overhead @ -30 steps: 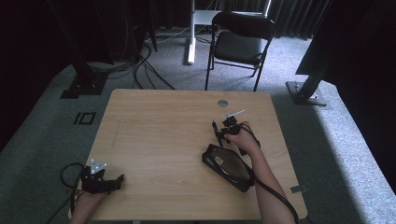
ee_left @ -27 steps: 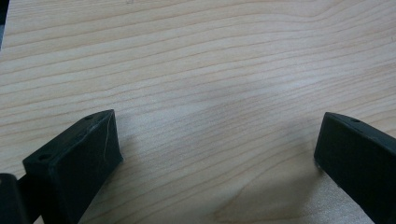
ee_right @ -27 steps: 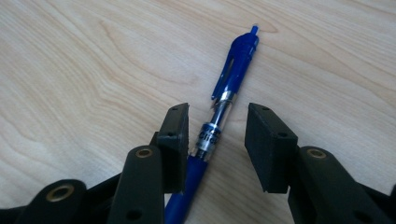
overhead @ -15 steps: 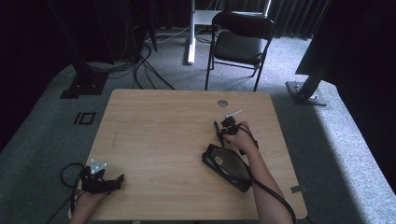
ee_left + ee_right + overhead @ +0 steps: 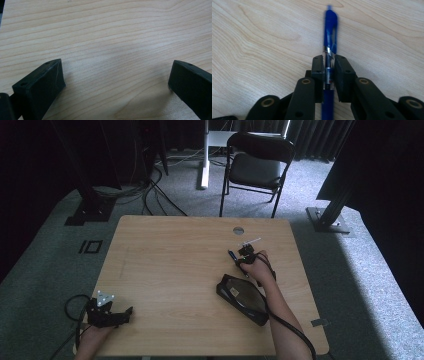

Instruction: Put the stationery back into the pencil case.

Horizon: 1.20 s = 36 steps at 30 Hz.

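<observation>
High view. Right gripper (image 5: pixel 239 256) sits over the right-centre of the desk (image 5: pixel 170 270), its fingers having just been closing, with the blue pen (image 5: pixel 232 255) showing as a short dark-blue stub at their tip. Black pencil case (image 5: pixel 243 299) lies on the desk just behind the right hand, near the forearm. Left gripper (image 5: pixel 116 314) rests at the near left corner, well apart from the pen. Risk, judged: a lift with the forearm swinging low could nudge the case; the pen is too small here to judge its seating.

Left gripper view. Fingers (image 5: pixel 41 86) stand wide apart over bare desk wood, nothing between them. No hazard read here beyond its idleness: it offers no support should the pen slip.

Right gripper view. Fingers (image 5: pixel 319 75) are closed on the blue pen (image 5: pixel 329 37), clamping the clear barrel section on both sides. The pen runs straight along the gripper's axis; the clip end juts well forward over the desk, the other end runs back between the linkages. Risk, judged: the barrel is smooth and round and the contact patch narrow, so the pen could pivot or slide lengthwise if tilted or swung quickly.
</observation>
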{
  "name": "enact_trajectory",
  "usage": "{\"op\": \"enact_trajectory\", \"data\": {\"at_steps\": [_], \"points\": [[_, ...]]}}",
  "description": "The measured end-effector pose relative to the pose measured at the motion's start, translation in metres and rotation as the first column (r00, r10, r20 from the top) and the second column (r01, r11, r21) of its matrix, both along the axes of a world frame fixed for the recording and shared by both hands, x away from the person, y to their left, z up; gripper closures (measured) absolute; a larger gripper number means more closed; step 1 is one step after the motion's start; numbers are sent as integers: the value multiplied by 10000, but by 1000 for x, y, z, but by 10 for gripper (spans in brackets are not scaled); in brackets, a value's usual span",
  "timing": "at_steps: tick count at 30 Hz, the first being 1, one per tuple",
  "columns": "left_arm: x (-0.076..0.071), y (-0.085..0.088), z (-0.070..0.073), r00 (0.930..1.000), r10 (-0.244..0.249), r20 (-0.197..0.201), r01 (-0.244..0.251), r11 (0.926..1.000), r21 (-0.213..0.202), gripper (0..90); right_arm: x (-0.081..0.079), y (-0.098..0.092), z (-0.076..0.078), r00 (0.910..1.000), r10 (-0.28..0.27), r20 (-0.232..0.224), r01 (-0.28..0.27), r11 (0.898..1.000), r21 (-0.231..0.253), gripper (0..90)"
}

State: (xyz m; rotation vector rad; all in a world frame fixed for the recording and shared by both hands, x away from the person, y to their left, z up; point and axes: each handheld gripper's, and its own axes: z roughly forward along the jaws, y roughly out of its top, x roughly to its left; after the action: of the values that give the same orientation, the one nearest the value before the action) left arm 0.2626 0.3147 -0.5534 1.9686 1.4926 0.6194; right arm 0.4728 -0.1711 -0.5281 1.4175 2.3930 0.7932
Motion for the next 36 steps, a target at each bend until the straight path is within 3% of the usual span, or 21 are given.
{"op": "enact_trajectory", "data": {"at_steps": [6, 8, 17, 26, 36], "points": [[0, 0, 0, 10000, 2, 4, -2, 10000, -3, 5, 1, -6, 1, 9995, -301, 42, 302, 9992, -244, 794], [0, 0, 0, 10000, -1, 0, 1, 10000, -1, 5, 1, -12, 3, 9992, -396, 24, 396, 9992, 33, 794], [0, 0, 0, 10000, 1, 0, -1, 10000, 0, 5, -6, -36, 13, 9983, -579, -39, 580, 9977, 347, 794], [0, 0, 0, 10000, 4, 5, -4, 10000, -3, 5, -19, -53, 17, 9986, -517, 62, 515, 9979, 381, 793], [0, 0, 0, 10000, 3, 2, -3, 10000, 0, 5, -35, -71, 35, 9972, -588, 469, 544, 9945, 898, 793]]}}
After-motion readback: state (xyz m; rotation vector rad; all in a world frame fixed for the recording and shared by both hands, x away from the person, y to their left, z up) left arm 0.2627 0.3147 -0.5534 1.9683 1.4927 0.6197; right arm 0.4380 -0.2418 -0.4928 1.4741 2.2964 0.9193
